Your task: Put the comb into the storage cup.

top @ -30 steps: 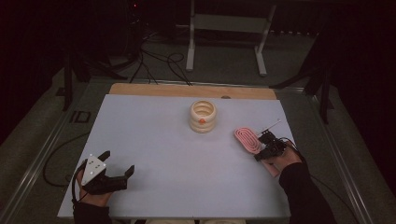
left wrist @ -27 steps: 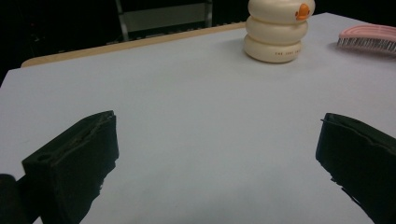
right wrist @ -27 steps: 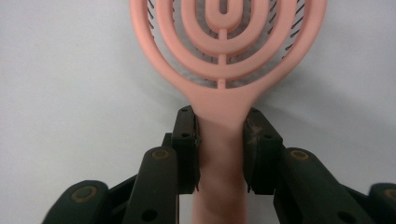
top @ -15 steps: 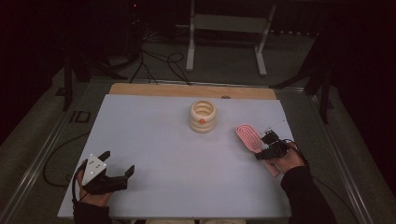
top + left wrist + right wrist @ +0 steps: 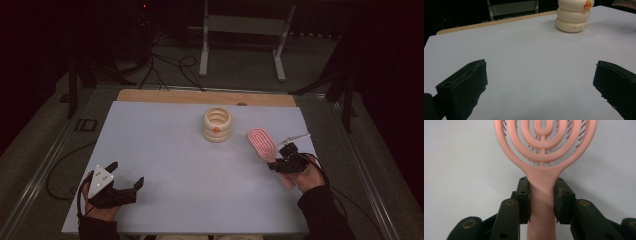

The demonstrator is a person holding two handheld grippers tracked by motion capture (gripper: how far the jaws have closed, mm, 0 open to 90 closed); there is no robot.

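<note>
Clamped on the handle of a pink vented hairbrush [image 5: 545, 152], the jaws of the right gripper [image 5: 542, 200] press its neck from both sides, just below the oval head of concentric loops with dark bristles showing through the gaps. In the high view the right gripper [image 5: 286, 160] sits at about four o'clock on the pale table [image 5: 165, 145], and the hairbrush [image 5: 262, 142] slants up from it toward eleven o'clock, its head near the table's right edge. A cream ribbed container [image 5: 217, 124] with a small orange mark stands at about twelve o'clock, well apart from the brush head. At about eight o'clock the left gripper [image 5: 125, 175] rests in the person's hand with its jaws spread wide and nothing between them; its own view shows bare tabletop in the gap, with the ribbed container [image 5: 574, 15] farther off at one o'clock.
</note>
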